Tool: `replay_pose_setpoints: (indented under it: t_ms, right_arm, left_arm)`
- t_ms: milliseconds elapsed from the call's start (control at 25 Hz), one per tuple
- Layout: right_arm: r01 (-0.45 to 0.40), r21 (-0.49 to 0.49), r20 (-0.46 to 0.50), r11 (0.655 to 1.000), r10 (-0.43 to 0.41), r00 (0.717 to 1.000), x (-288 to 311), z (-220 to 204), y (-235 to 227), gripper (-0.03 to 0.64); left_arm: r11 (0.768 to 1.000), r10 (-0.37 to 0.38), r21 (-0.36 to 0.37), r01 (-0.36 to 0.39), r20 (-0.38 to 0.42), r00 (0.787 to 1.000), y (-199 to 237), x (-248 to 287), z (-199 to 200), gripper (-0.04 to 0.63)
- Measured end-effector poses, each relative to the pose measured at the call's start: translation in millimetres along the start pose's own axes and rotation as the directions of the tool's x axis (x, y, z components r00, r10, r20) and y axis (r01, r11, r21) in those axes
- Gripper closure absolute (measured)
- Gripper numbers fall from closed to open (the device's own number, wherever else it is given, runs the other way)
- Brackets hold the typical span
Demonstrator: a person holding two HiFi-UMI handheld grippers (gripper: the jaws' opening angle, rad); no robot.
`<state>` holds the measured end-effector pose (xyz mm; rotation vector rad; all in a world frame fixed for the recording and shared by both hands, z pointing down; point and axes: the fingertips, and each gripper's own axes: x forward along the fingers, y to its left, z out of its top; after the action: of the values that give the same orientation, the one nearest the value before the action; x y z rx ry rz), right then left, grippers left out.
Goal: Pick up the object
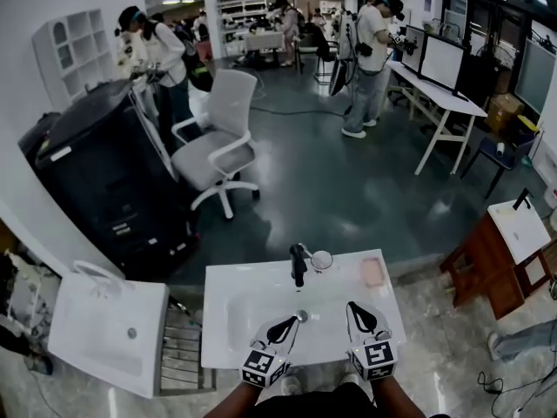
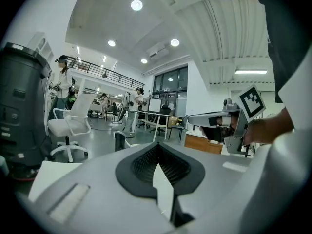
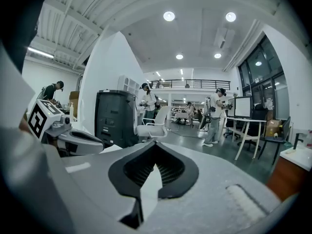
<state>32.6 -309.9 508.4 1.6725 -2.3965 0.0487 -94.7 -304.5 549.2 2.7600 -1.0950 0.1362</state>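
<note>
Left gripper [image 1: 285, 327] and right gripper [image 1: 359, 316] low centre over sink [image 1: 219, 320]: both clenched, empty. Likely target pink block [image 1: 373, 272], sink's upper right. Open right jaws before reaching; straddle block squarely.

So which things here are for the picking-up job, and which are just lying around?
For the job: left gripper, right gripper (jaws shut, empty), white sink, probably the pink block on its top.
Just lying about: white chair, black machine, desk with screens, wooden stand.
</note>
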Motion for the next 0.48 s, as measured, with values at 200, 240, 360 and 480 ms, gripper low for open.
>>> replay_pose_setpoints:
  t_ms: [200, 240, 360, 480]
  right_arm:
    - [-0.038, 0.001, -0.013, 0.999, 0.038, 0.999, 18.4, -3.9, -13.7, 0.614]
    - [-0.048, -0.001, -0.016, 0.999, 0.048, 0.999, 21.7, -5.0, -17.1, 0.614]
    - [-0.069, -0.002, -0.026, 0.998, 0.069, 0.997, 30.0, -9.2, -31.2, 0.614]
    - [-0.082, 0.002, -0.036, 0.997, 0.083, 0.996, 34.8, -15.0, -46.0, 0.614]
  left_arm:
    - [0.999, 0.053, 0.002, -0.053, -0.003, 0.999, 10.3, 11.7, 2.1, 0.577]
    - [0.998, 0.065, -0.004, -0.065, -0.004, 0.998, 11.5, 14.7, 2.7, 0.577]
    - [0.996, 0.093, -0.009, -0.094, -0.021, 0.995, 10.1, 24.8, 8.1, 0.577]
    - [0.993, 0.115, -0.011, -0.116, -0.033, 0.993, 9.6, 35.7, 5.0, 0.577]
